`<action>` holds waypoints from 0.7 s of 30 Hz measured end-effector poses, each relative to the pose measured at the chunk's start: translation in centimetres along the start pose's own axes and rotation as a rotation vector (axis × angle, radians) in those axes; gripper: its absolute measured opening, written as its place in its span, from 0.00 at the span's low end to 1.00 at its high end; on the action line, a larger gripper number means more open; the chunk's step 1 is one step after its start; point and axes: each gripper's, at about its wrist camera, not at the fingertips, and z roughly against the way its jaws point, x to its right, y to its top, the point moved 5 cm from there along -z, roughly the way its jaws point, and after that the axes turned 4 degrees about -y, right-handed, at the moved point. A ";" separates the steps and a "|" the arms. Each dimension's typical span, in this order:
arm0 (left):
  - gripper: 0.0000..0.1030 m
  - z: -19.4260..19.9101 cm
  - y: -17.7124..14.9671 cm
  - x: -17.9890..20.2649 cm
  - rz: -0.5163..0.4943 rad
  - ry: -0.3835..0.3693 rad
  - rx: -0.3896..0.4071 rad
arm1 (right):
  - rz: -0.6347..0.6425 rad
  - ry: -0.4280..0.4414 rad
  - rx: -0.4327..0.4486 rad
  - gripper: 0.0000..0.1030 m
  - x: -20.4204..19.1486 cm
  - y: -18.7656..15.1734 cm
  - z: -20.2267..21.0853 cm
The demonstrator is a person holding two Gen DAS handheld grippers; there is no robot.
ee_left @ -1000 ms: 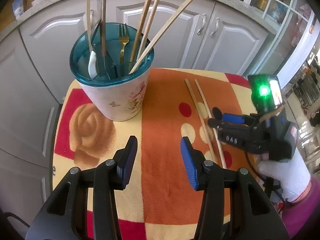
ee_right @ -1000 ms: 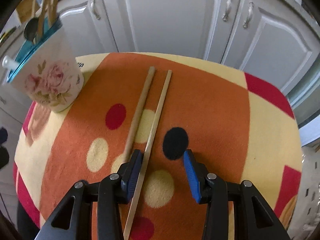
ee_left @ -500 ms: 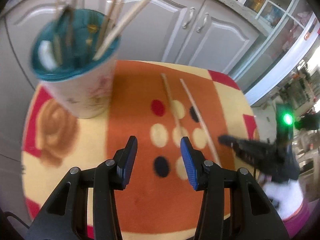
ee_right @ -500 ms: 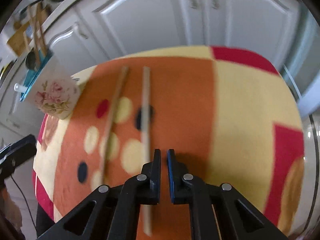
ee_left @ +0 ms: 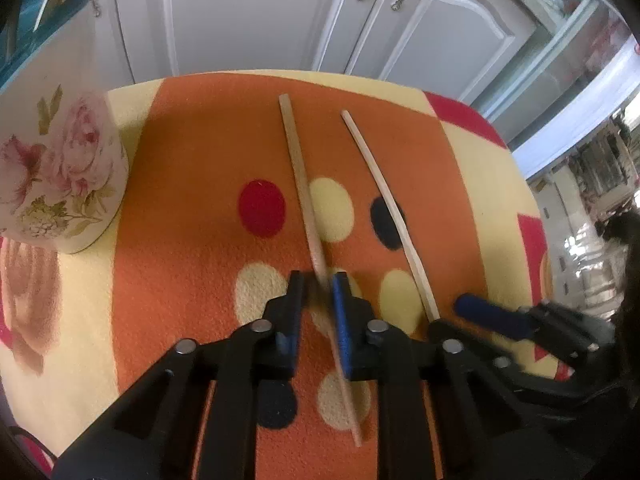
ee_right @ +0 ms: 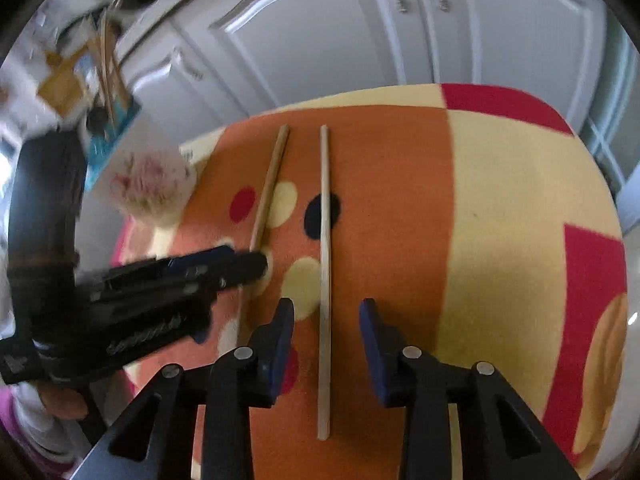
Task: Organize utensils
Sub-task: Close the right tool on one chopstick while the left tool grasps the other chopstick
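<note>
A patterned cloth [ee_left: 192, 184] in orange, cream and red, printed with red, cream and dark dots, covered the round table and served as the reference surface. Behind the cloth stood white cabinet doors [ee_left: 248, 16] with metal handles. At the left edge of the cloth stood the floral utensil holder [ee_left: 56, 168], a white cup printed with pink roses and fitted with a teal rim; in the right wrist view the holder [ee_right: 148, 184] appeared blurred, with wooden sticks rising from it.

Two wooden chopsticks lay on the orange centre band of the cloth, side by side but apart, both running from the far edge toward the near edge. The darker chopstick [ee_left: 304, 188] lay on the holder side. The paler chopstick [ee_right: 324, 264] lay on the side away from the holder.

The left gripper [ee_left: 318, 284] stood low over the near part of the cloth; its jaws had just been closing, and the darker chopstick ran between the narrowly spaced pads. Motion blur there prevented confirming pad contact. The right gripper [ee_right: 326, 312] had just been opening; its jaws stood spread on either side of the paler chopstick, with visible clearance on both sides.
</note>
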 end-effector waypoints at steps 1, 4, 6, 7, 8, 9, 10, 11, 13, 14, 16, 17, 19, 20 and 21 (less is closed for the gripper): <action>0.09 0.0 0.0 -0.2 0.003 -0.013 -0.004 | 0.017 -0.019 -0.009 0.27 -0.2 -0.1 -0.4; 0.05 0.6 -0.5 -0.5 -0.002 -0.032 -0.018 | 0.062 -0.024 0.000 0.09 -0.9 -0.5 -0.9; 0.05 1.4 -1.5 -0.7 -0.020 -0.050 -0.029 | 0.033 0.013 -0.005 0.05 -0.8 -0.8 -0.6; 0.05 1.9 -2.3 -0.8 -0.037 -0.048 -0.035 | 0.013 0.042 -0.009 0.05 -0.5 -1.2 -0.3; 0.05 2.3 -3.1 -0.8 -0.050 -0.053 -0.044 | -0.005 0.065 -0.013 0.05 -0.5 -1.6 0.1; 0.05 2.6 -4.0 -0.8 -0.061 -0.059 -0.053 | -0.013 0.077 -0.015 0.05 -0.6 -2.1 0.5; 0.05 3.1 -5.1 -0.9 -0.078 -0.060 -0.066 | -0.020 0.103 -0.031 0.05 -0.8 -3.2 1.0; 0.05 3.5 -6.2 -1.1 -0.090 -0.056 -0.081 | -0.023 0.118 -0.050 0.05 -1.2 -4.0 1.2; 0.05 4.1 -8.3 -1.6 -0.102 -0.056 -0.114 | -0.019 0.128 -0.084 0.05 -1.7 -5.9 1.6; 0.05 4.4 -8.9 -1.8 -0.108 -0.054 -0.117 | -0.016 0.131 -0.099 0.05 -1.9 -6.8 1.8; 0.05 4.9 -9.3 -1.8 -0.129 -0.033 -0.114 | -0.015 0.140 -0.133 0.05 -2.0 -7.6 1.6; 0.06 5.0 -9.1 -1.7 -0.137 -0.024 -0.106 | -0.008 0.131 -0.136 0.05 -2.2 -7.5 1.5; 0.10 5.3 -8.2 -1.5 -0.157 -0.017 -0.087 | 0.010 0.105 -0.108 0.06 -2.6 -6.4 1.6; 0.16 5.4 -7.6 -1.5 -0.159 -0.011 -0.075 | 0.012 0.099 -0.090 0.06 -2.8 -5.5 1.7; 0.26 5.3 -6.7 -1.4 -0.152 -0.011 -0.058 | 0.012 0.105 -0.077 0.06 -3.0 -4.5 1.6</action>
